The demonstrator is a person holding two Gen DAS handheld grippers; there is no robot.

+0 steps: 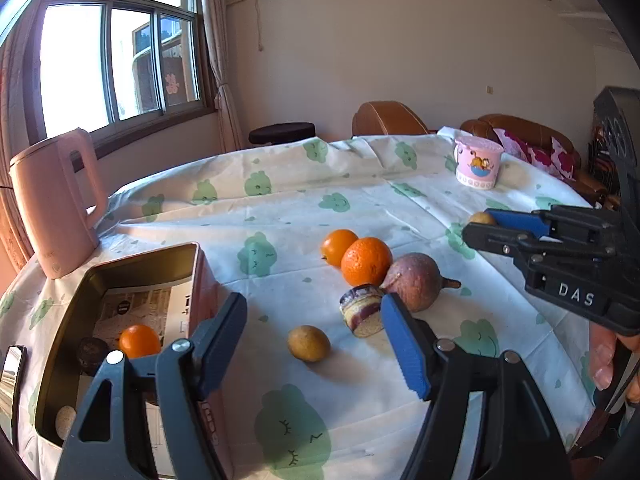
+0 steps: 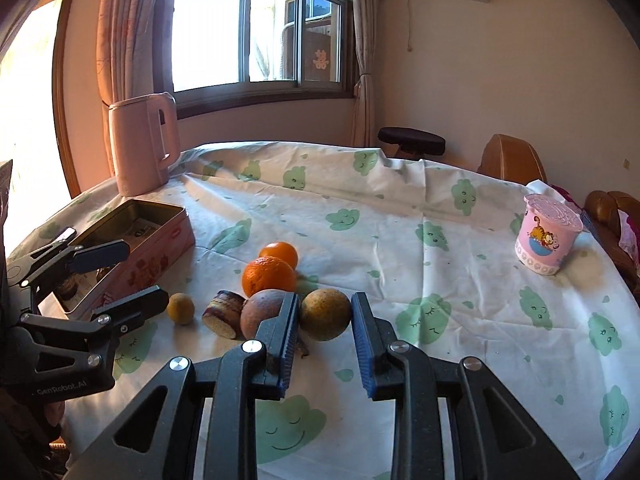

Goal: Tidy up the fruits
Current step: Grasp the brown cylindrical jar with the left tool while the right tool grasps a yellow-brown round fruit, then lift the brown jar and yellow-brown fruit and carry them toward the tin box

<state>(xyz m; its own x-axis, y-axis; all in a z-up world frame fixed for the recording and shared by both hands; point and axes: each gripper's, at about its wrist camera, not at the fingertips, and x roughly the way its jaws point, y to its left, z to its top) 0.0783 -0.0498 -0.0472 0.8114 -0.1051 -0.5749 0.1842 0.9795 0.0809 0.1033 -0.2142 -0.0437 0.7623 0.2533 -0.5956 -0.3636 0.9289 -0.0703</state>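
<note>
My right gripper [image 2: 326, 301] is shut on a round brown-green fruit [image 2: 326, 314], both blue pads pressed against its sides just above the cloth. From the left wrist view that gripper [image 1: 480, 226] reaches in from the right. My left gripper [image 1: 313, 300] stands open with nothing between its fingers, beside the open pink tin [image 1: 192, 264]. An orange [image 1: 139, 341] lies inside the tin. On the cloth sit two oranges [image 1: 366, 261], a purple-brown fruit [image 1: 414, 280], a cut purple-and-yellow piece [image 1: 362, 310] and a small yellow-green fruit [image 1: 309, 343].
A pink kettle [image 1: 56, 204] stands behind the tin at the table's left edge. A pink lidded cup [image 1: 478, 164] stands at the far right. The tin also holds a dark round thing [image 1: 92, 354]. Brown chairs and a stool stand beyond the table.
</note>
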